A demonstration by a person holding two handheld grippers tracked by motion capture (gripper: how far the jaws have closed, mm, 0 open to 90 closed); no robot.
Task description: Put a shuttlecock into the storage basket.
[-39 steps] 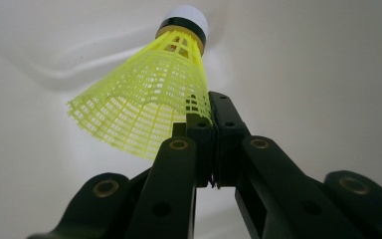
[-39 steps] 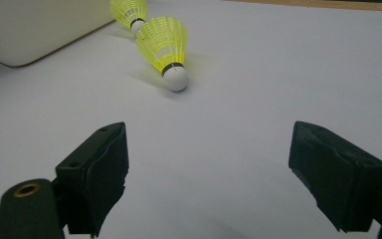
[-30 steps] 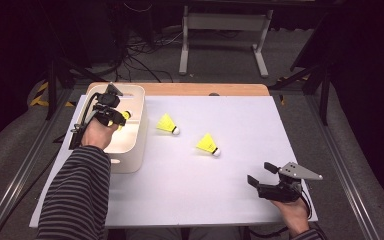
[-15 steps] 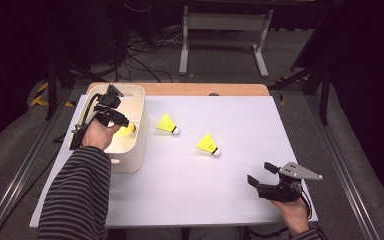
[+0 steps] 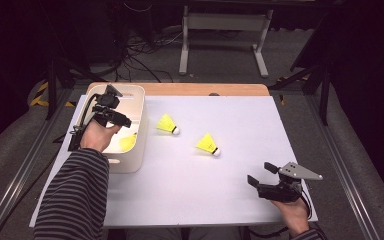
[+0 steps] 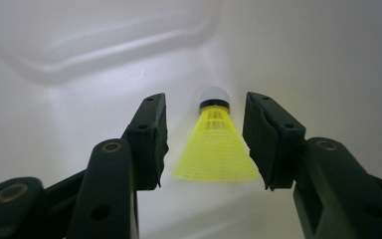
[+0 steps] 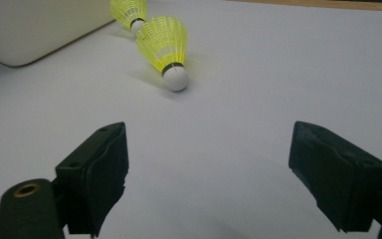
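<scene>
inside one white bin (image 5: 130,165), one yellow shuttlecock (image 6: 215,149), two shuttlecocks (image 5: 168,124) outside on table

bin walls (image 5: 139,131) hem left claw (image 5: 111,106) | sheet (image 5: 195,190) open, perhaps | shuttlecocks (image 5: 207,144) mid-table

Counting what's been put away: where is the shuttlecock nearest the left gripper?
The shuttlecock lies inside the white bin at the table's left, between the open left gripper jaws, untouched.
</scene>
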